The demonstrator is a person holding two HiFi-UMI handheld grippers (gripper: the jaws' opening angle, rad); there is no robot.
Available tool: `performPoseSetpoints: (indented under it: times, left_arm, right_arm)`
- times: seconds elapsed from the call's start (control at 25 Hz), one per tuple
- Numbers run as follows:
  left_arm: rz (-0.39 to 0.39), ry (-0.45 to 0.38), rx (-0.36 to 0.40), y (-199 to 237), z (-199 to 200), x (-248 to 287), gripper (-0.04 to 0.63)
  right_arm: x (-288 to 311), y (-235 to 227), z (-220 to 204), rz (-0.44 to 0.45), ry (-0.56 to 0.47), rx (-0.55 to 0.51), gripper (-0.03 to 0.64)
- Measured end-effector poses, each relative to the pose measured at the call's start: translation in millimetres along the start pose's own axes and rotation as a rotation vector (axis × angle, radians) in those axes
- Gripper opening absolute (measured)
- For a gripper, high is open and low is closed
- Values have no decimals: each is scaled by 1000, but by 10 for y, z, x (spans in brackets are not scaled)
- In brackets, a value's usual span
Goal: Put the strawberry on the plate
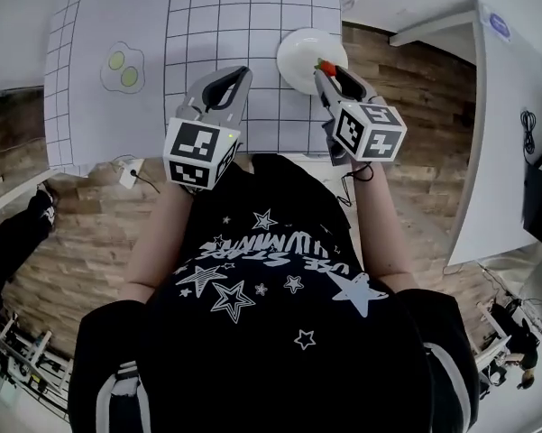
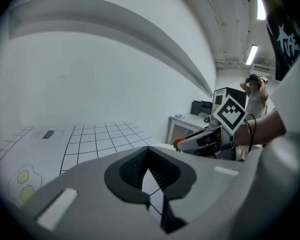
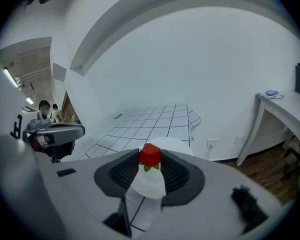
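The right gripper (image 1: 328, 70) is clenched on the strawberry (image 3: 150, 155) over the plate's (image 1: 297, 50) 5 o'clock rim, near the gridded mat's (image 1: 225, 16) front edge, with open mat toward 12 o'clock. The left gripper (image 1: 243, 72), at its 9 o'clock, is closed on nothing. I can't tell whether the berry touches the plate, and the grippers hide part of the mat's front edge. A fried-egg print (image 1: 123, 69) sits at the mat's 9 o'clock, with wooden floor (image 1: 81, 233) below and a white desk (image 1: 505, 124) at 3 o'clock.
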State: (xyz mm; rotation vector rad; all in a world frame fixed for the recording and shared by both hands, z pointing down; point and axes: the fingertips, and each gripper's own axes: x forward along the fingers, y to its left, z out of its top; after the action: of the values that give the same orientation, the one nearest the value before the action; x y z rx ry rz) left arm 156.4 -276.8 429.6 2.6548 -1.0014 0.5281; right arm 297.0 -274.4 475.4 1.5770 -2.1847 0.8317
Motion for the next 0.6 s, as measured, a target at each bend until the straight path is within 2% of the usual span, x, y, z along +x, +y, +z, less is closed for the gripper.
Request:
performPoseSetpoints:
  times: [0.28,0.6]
  left_arm:
    - [52,11,-25,-24,-78,-8,9]
    - [81,23,-49,21,-169,-42,9]
  right_arm:
    - [276,-69,-123,20,97,-92,143]
    - [480,-148,-275,-32,178,-175,143]
